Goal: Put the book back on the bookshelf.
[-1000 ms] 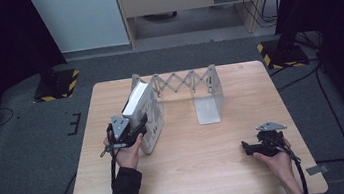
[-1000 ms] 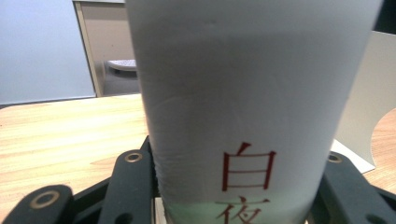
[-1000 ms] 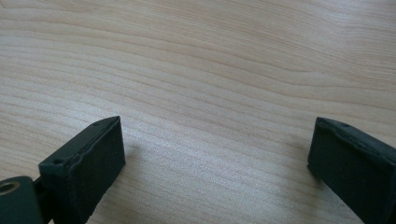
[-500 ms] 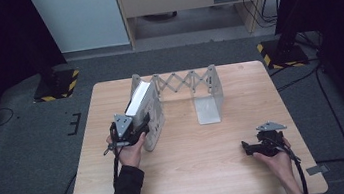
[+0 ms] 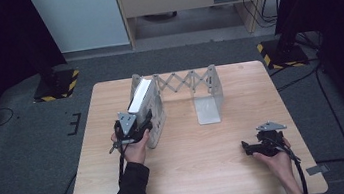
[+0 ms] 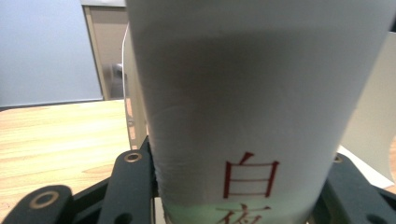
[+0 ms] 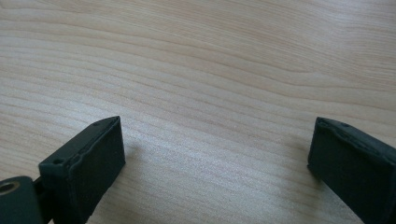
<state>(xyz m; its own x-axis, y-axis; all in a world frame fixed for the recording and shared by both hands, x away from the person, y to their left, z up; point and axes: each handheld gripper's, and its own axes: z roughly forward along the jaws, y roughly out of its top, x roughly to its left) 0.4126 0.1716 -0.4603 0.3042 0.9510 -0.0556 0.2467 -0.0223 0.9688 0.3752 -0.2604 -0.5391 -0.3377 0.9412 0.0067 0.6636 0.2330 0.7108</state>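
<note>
- The fingers of the left gripper [image 5: 136,128] are clamped on a white book [image 5: 141,97], one black jaw on each side of its spine, as the left gripper view shows; red characters are printed low on that spine [image 6: 250,179].
- The fingers of the right gripper [image 5: 260,147] stand spread wide with only bare wood between them; one black pad [image 7: 86,161] sits just above the tabletop.
- The book stands upright, leaning slightly, at the left end of a grey folding rack [image 5: 185,81], against that rack's left plate and near the back-left part of the wooden table [image 5: 205,173].
- Against the earlier pictures, the left hand [image 5: 135,149] and the book sit in nearly the same spot; any shift is too slight to call.
- The right hand [image 5: 278,163] lies where it did before, near the front-right corner of the table, well apart from the rack.
- The rack's right plate [image 5: 209,103] stands by itself, unchanged, with nothing leaning on it.
</note>
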